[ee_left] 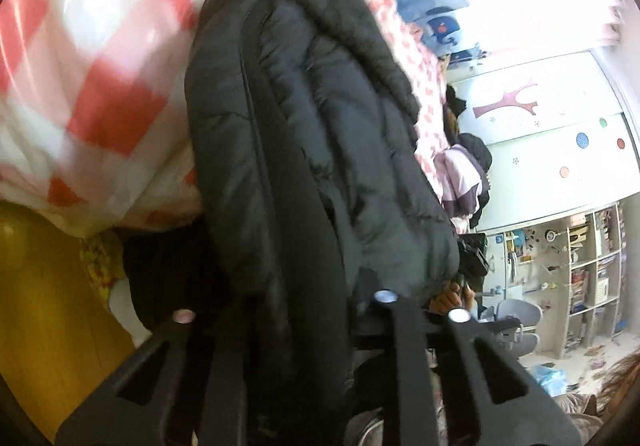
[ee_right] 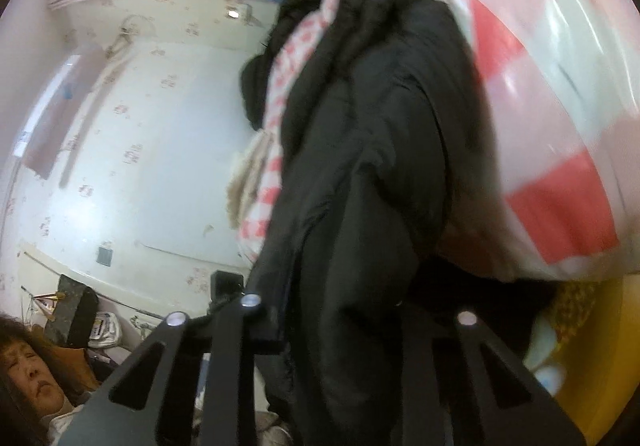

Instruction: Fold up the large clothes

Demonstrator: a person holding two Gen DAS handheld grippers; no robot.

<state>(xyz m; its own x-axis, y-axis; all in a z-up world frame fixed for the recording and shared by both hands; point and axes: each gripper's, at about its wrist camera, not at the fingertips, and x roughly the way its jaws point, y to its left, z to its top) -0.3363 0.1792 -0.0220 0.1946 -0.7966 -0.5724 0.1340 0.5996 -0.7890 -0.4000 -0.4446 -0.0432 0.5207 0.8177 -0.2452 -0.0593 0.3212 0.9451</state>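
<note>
Left wrist view: left gripper (ee_left: pixel 288 310) clamped on dark padded coat (ee_left: pixel 304 118), right gripper (ee_right: pixel 344 310) likewise pinching it, both lifting coat clear above checked bedding (ee_left: pixel 92 58), probably to straighten before folding

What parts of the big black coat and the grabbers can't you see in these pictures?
- Left wrist view: the black coat covers the left gripper, so its fingertips are hidden.
- Right wrist view: the coat hides the right gripper fingertips too.
- Both views: the coat's lower end runs off the bottom edge.
- The checked blanket is smeared by motion blur.
</note>
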